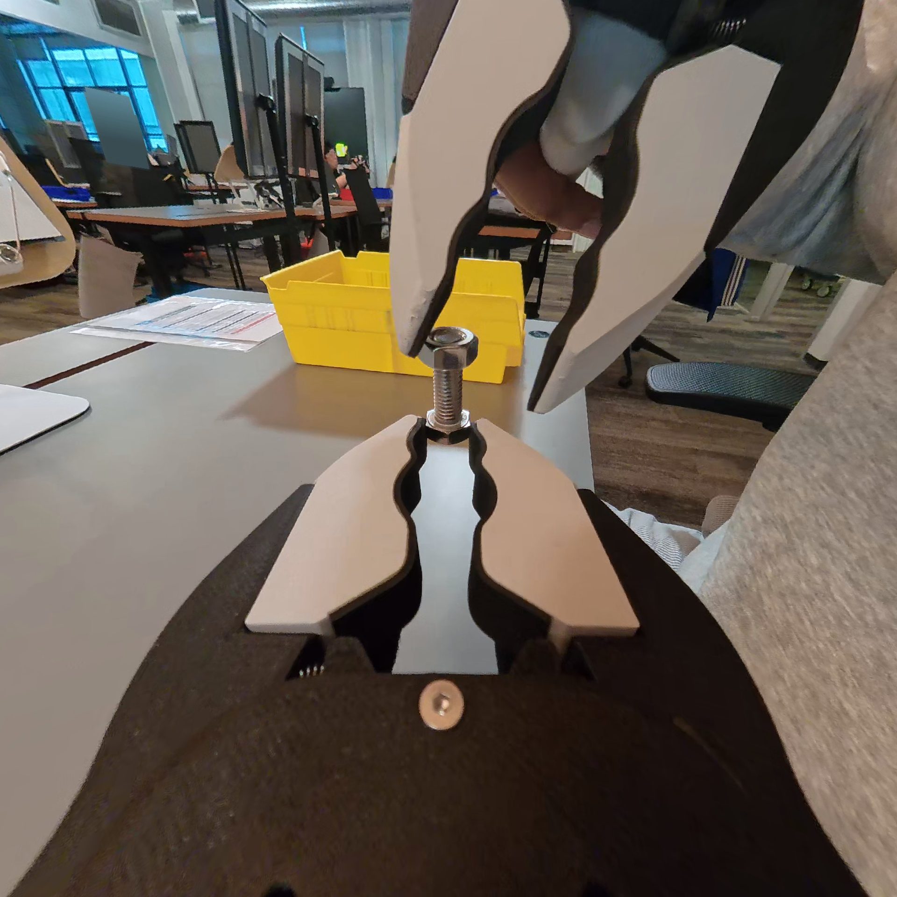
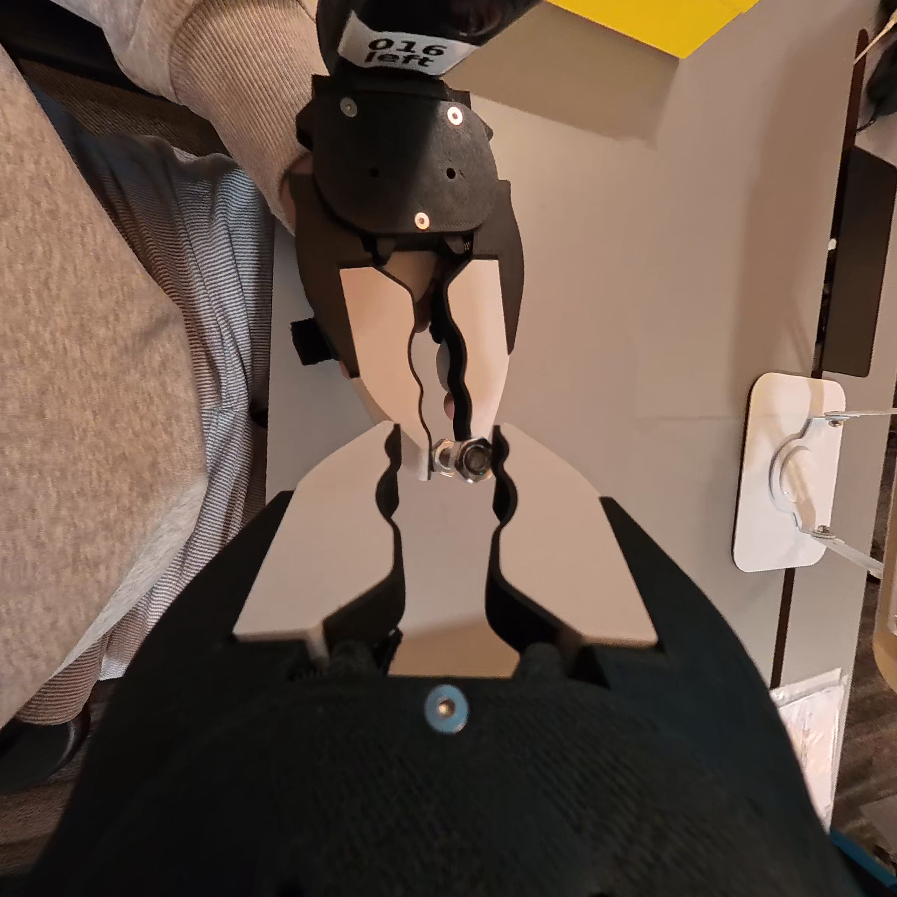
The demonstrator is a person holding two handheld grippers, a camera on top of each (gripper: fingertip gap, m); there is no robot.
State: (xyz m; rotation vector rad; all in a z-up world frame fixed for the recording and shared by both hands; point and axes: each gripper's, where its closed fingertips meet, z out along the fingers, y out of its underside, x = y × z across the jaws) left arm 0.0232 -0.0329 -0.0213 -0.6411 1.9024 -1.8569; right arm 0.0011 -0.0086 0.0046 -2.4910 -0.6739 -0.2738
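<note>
My left gripper point(image 1: 447, 427) is shut on the lower hex end of a steel bolt point(image 1: 446, 395) and holds it upright above the grey table point(image 1: 145, 485). A hex nut point(image 1: 452, 342) sits on the bolt's top end. My right gripper point(image 1: 475, 378) comes down from above, open, and one of its fingertips point(image 1: 412, 340) touches the nut's side. In the right wrist view I look down on the nut point(image 2: 473, 461). It lies between my right gripper's point(image 2: 446, 429) spread tips, nearer the right one. The left gripper point(image 2: 454, 451) reaches in from the top of that view.
A yellow bin point(image 1: 340, 310) stands on the table behind the bolt, with a sheet of paper in a clear sleeve point(image 1: 194, 320) to its left. A white base plate with a metal bracket point(image 2: 786, 475) lies nearby. A black chair point(image 1: 728, 388) stands past the table's right edge. The tips of both grippers are at nearly the same place.
</note>
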